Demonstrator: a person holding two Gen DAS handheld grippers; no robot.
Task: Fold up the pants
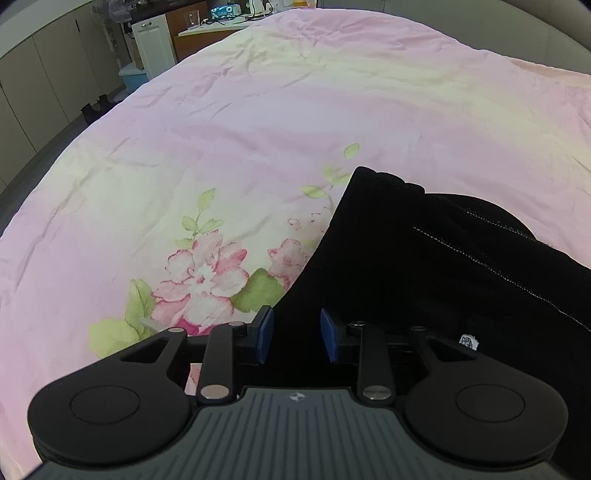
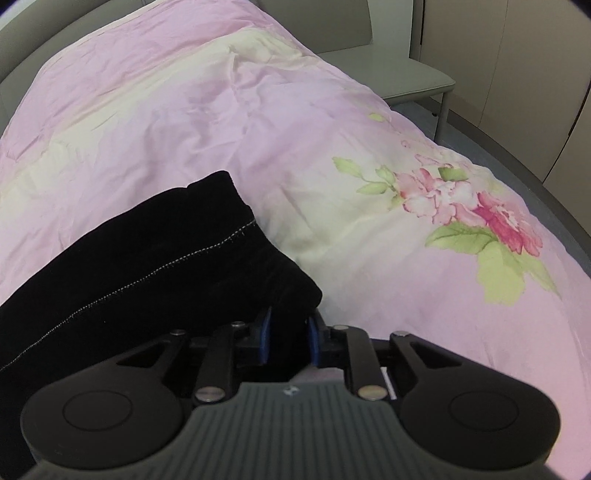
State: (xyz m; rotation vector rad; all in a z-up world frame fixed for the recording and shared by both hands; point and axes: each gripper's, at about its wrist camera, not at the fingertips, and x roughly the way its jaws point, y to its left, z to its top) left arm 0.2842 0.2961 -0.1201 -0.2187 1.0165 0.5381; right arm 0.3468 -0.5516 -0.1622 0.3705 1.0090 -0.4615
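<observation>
Black pants (image 1: 424,266) with pale stitching lie bunched on a pink floral duvet (image 1: 258,129). In the left wrist view, my left gripper (image 1: 297,334) has its blue pads apart with black cloth between them at the pants' left edge. In the right wrist view, the pants (image 2: 147,251) fill the lower left. My right gripper (image 2: 288,332) has its blue pads closed in on a fold at the pants' right corner.
The duvet (image 2: 332,129) covers the whole bed. A white cabinet (image 1: 153,40) and a wooden desk (image 1: 207,26) stand beyond the far left edge. A grey chair (image 2: 406,74) stands past the bed's far right side. Wall cupboards line both sides.
</observation>
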